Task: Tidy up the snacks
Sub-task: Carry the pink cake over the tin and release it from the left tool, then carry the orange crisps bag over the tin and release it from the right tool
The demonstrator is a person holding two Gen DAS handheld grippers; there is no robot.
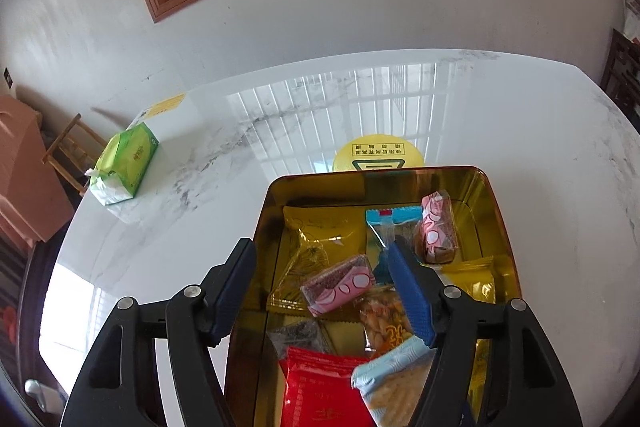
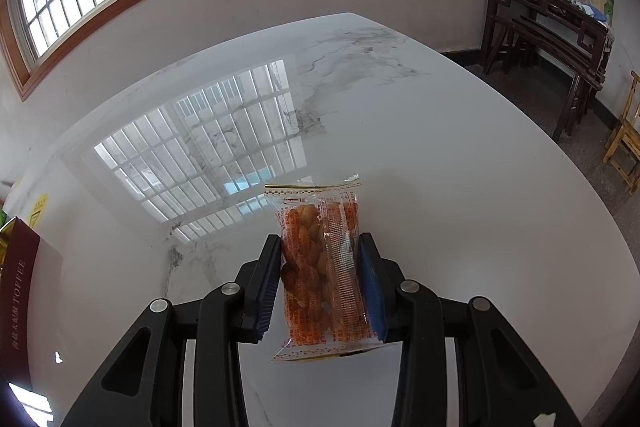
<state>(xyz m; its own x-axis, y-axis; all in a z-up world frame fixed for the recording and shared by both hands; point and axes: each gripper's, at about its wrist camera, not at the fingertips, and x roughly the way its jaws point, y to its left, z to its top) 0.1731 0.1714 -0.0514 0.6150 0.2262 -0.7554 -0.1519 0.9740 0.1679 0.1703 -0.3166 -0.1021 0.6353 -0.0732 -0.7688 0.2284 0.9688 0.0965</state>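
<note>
1. Snack packet (image 2: 322, 263) (clear wrap, orange twists) sits pinched in my right gripper (image 2: 320, 281), long axis running up the frame along the fingers.
2. Tin (image 2: 16, 259) shows only at far left edge, so the drop lies leftward.
3. Left gripper (image 1: 326, 291) hangs wide and empty over the tin (image 1: 500, 227), nearer to it.

I see my left gripper (image 1: 324, 259) angled steeply down, its jaws standing apart with nothing pinched between the blue ribbed pads (image 1: 412, 297); the left finger sits outside the near-left wall of what lies below and the right finger reaches inside it. My right gripper (image 2: 320, 279) tilts down at a similar slope, jaws drawn in close, both pads pressing the sides of a clear packet (image 2: 320, 267) held upright between them.
</note>
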